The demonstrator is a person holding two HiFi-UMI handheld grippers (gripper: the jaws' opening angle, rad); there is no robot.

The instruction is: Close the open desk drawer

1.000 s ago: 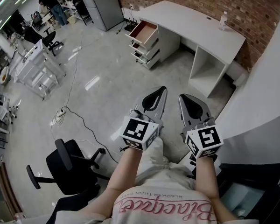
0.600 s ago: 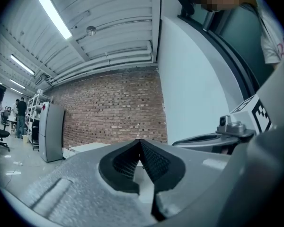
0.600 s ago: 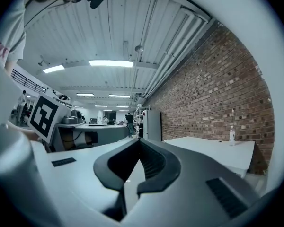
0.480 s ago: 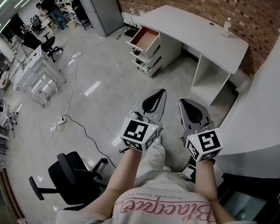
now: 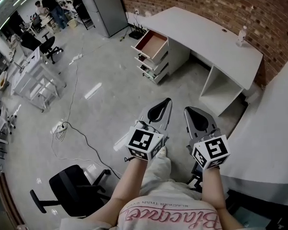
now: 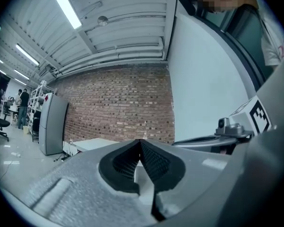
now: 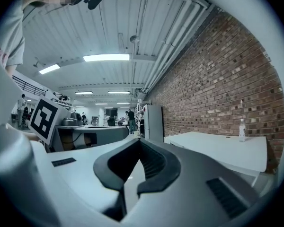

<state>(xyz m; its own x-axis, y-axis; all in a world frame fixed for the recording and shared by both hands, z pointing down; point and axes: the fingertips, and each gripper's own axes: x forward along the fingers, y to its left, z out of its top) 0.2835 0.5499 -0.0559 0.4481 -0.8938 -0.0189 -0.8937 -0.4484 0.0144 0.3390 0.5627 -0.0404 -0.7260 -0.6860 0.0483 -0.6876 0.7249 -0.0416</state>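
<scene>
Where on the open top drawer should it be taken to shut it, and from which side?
On the outer front face of the top drawer, coming from the open-floor side. It stands pulled out from under the desk, interior showing, so a straight push back toward the desk likely suffices. The left tongs and right tongs are shut and empty, which suits pushing.
</scene>
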